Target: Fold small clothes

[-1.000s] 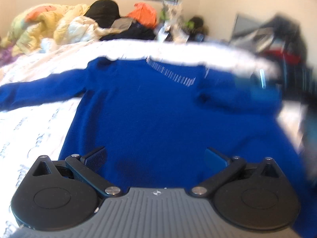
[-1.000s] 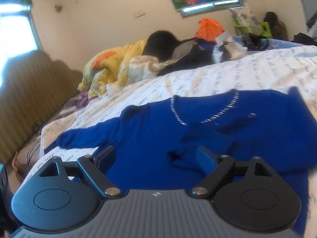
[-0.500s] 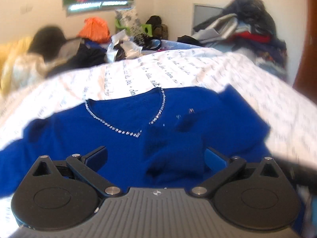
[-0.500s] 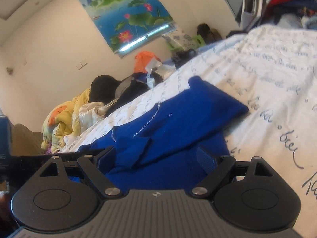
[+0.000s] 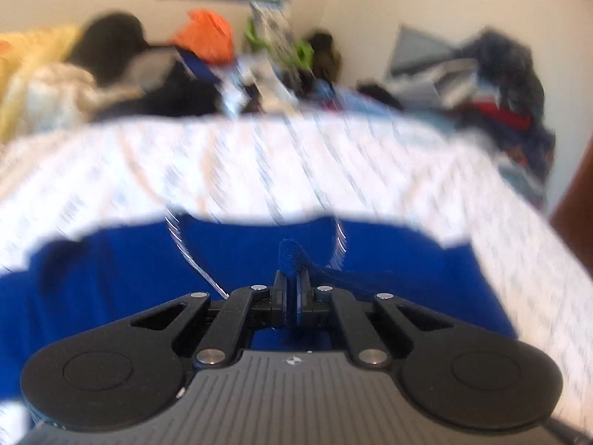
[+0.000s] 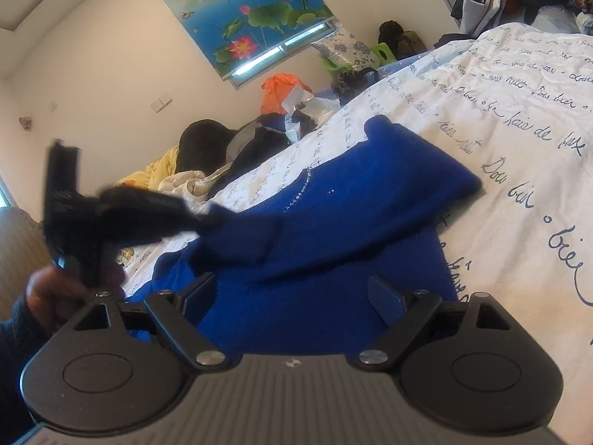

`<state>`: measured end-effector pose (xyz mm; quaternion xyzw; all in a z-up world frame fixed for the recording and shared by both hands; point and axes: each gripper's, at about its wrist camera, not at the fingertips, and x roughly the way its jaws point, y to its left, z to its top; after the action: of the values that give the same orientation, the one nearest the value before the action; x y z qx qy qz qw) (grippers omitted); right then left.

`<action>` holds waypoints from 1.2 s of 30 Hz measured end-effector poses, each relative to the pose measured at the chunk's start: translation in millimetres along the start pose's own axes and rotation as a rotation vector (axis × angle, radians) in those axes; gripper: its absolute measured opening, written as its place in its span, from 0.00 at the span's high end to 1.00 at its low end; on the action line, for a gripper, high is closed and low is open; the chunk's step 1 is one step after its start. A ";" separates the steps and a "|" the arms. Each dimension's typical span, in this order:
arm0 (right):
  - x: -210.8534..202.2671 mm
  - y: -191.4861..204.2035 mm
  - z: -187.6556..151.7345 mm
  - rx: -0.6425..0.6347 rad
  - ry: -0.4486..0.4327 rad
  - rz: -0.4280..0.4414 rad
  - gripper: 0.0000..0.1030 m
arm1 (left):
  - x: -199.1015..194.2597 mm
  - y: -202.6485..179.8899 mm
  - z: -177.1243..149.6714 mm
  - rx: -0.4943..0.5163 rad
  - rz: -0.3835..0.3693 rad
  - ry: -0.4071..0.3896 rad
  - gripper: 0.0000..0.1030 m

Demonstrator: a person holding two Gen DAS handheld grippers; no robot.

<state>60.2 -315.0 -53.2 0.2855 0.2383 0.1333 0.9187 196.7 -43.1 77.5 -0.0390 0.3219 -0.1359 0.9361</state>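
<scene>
Left gripper (image 5: 292,298): jaws pinched on sweater (image 6: 333,222) cuff, near neckline.
Right gripper (image 6: 292,296): jaws open, empty.
Risk: thin pinch may slip.

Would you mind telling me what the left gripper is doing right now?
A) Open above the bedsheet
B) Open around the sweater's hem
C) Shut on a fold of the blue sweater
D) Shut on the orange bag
C: the left gripper has its jaws closed, pinching a bunch of the blue sweater.
</scene>
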 end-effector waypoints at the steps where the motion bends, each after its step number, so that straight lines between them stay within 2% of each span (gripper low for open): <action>1: 0.8 -0.2 0.0 0.000 0.003 0.000 0.13 | -5.9 10.3 5.9 -0.002 0.041 -0.029 0.93; 3: 2.0 0.2 -0.2 -0.002 0.008 0.000 0.13 | -13.3 31.4 11.3 -0.009 0.114 -0.059 0.94; 4: 2.7 0.6 -0.2 -0.003 0.012 0.000 0.13 | -13.2 41.6 10.6 -0.016 0.137 -0.045 0.94; 6: 4.6 1.0 -0.2 -0.006 0.022 -0.002 0.13 | -2.2 56.3 3.9 -0.010 0.174 0.006 0.93; 8: 6.1 2.1 -0.4 -0.013 0.030 -0.004 0.13 | 19.7 63.3 -10.8 0.014 0.177 0.084 0.91; 10: 7.1 3.6 -0.8 -0.020 0.037 -0.007 0.13 | 35.1 73.1 -25.2 -0.013 0.184 0.134 0.78; 11: 7.1 4.3 -0.3 -0.024 0.045 -0.006 0.13 | 29.9 81.3 -28.5 -0.050 0.191 0.121 0.61; 12: 6.3 4.8 1.8 -0.023 0.055 -0.001 0.13 | 18.9 90.3 -29.9 -0.093 0.203 0.082 0.38; 14: 3.9 6.2 15.0 -0.028 0.062 0.022 0.13 | -10.2 100.5 -32.3 -0.128 0.227 -0.044 0.17; 15: 2.8 7.8 26.1 -0.038 0.049 0.036 0.13 | -22.8 97.6 -33.9 -0.090 0.248 -0.095 0.15; 17: 8.9 11.7 53.4 -0.070 0.010 0.026 0.12 | -35.9 76.6 -40.3 0.076 0.286 -0.135 0.16; 19: 30.9 18.0 77.7 -0.130 0.009 -0.030 0.10 | -27.9 47.1 -51.2 0.247 0.290 -0.113 0.16; 21: 70.0 22.4 91.7 -0.218 0.062 -0.088 0.10 | -13.0 21.8 -69.8 0.387 0.295 -0.086 0.30; 22: 91.1 21.6 93.7 -0.241 0.106 -0.117 0.10 | -3.2 13.9 -76.5 0.433 0.296 -0.068 0.32; 25: 140.0 12.5 88.1 -0.240 0.241 -0.181 0.09 | 19.6 7.9 -91.0 0.496 0.349 -0.060 0.32; 27: 141.5 14.8 77.9 -0.292 0.204 -0.185 0.08 | 21.6 11.2 -94.3 0.535 0.321 -0.049 0.32; 30: 137.1 12.3 63.0 -0.345 0.161 -0.168 0.08 | 21.6 8.7 -95.5 0.552 0.227 -0.044 0.29; 32: 133.6 9.4 62.5 -0.323 0.154 -0.156 0.08 | 24.3 6.8 -93.9 0.578 0.227 -0.042 0.28; 33: 133.3 8.8 62.8 -0.317 0.153 -0.153 0.08 | 25.9 6.7 -93.1 0.584 0.230 -0.036 0.31; 34: 133.4 9.0 63.5 -0.316 0.153 -0.152 0.08 | 26.8 8.2 -90.9 0.572 0.238 -0.030 0.36; 36: 134.1 9.6 64.8 -0.323 0.155 -0.158 0.08 | 30.0 17.6 -82.7 0.503 0.237 0.003 0.74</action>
<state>206.6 -286.2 -49.2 0.1037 0.3054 0.1190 0.9391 172.6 -33.4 -8.5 0.2329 0.2818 -0.1011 0.9253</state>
